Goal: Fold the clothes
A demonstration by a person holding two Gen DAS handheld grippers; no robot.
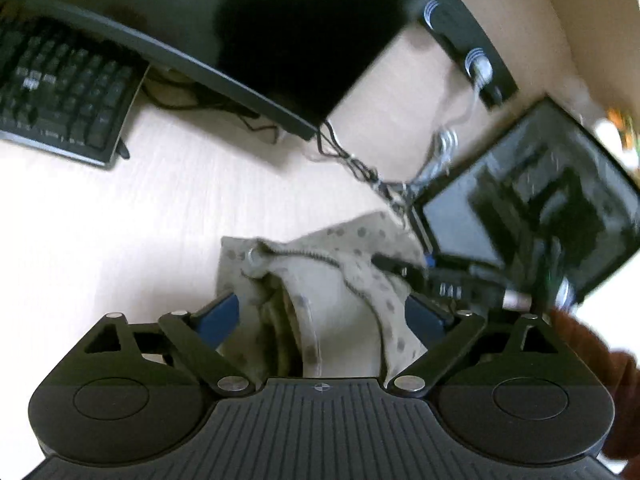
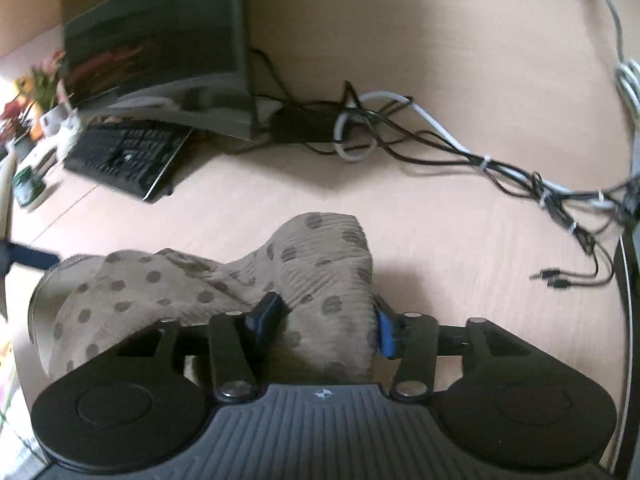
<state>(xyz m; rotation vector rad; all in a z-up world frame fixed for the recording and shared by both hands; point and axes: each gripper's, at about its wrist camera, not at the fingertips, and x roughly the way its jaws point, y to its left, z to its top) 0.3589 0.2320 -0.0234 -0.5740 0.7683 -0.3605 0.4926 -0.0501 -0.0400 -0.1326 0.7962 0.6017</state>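
Observation:
A beige garment with grey dots (image 1: 360,240) lies bunched on the pale wooden desk (image 1: 120,220). Its zipper (image 1: 304,254) and a metal snap (image 1: 253,257) face up. My left gripper (image 1: 324,314) is open, its blue fingers wide apart on either side of the cloth. In the right wrist view the same garment (image 2: 320,256) rises in a hump, and my right gripper (image 2: 326,322) is shut on a thick fold of it. The left side of the cloth sags toward the desk. A rust-coloured sleeve (image 1: 580,344) shows at the right of the left wrist view.
A black keyboard (image 1: 60,92) and a dark monitor (image 1: 260,20) stand behind the garment. A second screen (image 1: 532,200) is close on the right. Tangled black and white cables (image 2: 500,164) run across the desk. Small pots and a cup (image 2: 28,188) sit far left.

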